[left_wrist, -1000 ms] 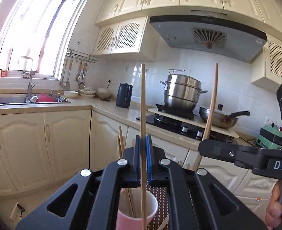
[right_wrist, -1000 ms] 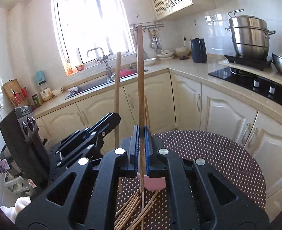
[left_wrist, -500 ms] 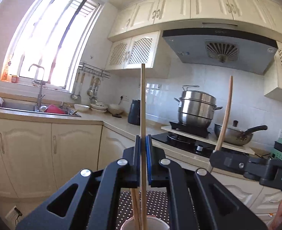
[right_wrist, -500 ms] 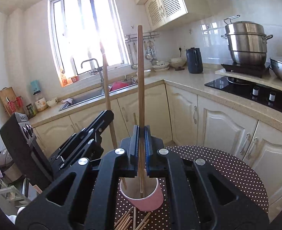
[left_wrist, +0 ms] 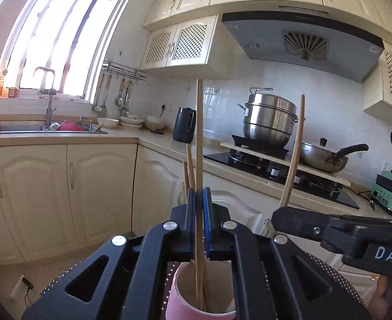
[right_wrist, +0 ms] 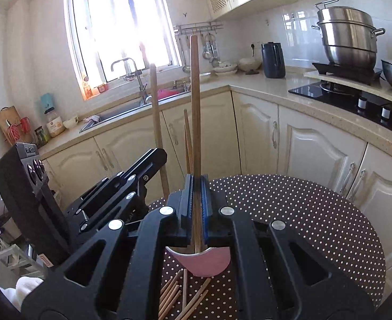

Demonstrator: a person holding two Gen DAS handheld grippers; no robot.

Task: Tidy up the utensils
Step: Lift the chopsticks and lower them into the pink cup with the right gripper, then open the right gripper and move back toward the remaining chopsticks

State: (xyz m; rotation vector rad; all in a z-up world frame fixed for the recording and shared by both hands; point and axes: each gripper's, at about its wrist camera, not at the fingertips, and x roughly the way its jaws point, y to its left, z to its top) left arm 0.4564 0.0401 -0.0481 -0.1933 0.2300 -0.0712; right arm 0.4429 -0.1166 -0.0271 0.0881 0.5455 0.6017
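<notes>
Left gripper [left_wrist: 199, 213]: its fingers are closed on a chopstick [left_wrist: 199, 138], which is held upright and pinched at about its lower third.
Left chopstick, lower end: it is seen inside the pink cup [left_wrist: 196, 290], beside other sticks already standing there; whether it touches the bottom cannot be told.
Right gripper [right_wrist: 196, 200]: its fingers are clamped on a second chopstick [right_wrist: 195, 101], also upright, gripped low on its length.
Right chopstick, lower end: it is seen at the cup rim [right_wrist: 204, 260]; the tip is hidden behind the fingers, so its depth inside cannot be told.
Long axes: both sticks run close to vertical, nearly in line with the cup's opening; the right one leans slightly in the left wrist view [left_wrist: 293, 154].
Cup: it stands on the dotted tabletop [right_wrist: 302, 213], directly below both sets of fingers.
Nearer hand: neither is clearly nearer; both sticks are judged to be over or in the mouth together.
Loose sticks [right_wrist: 179, 296]: several lie flat on the tabletop just in front of the cup, still to be gathered.
Coming move: release is judged to depend on each tip being inside the rim, so that the sticks drop in and lean rather than tip out.
</notes>
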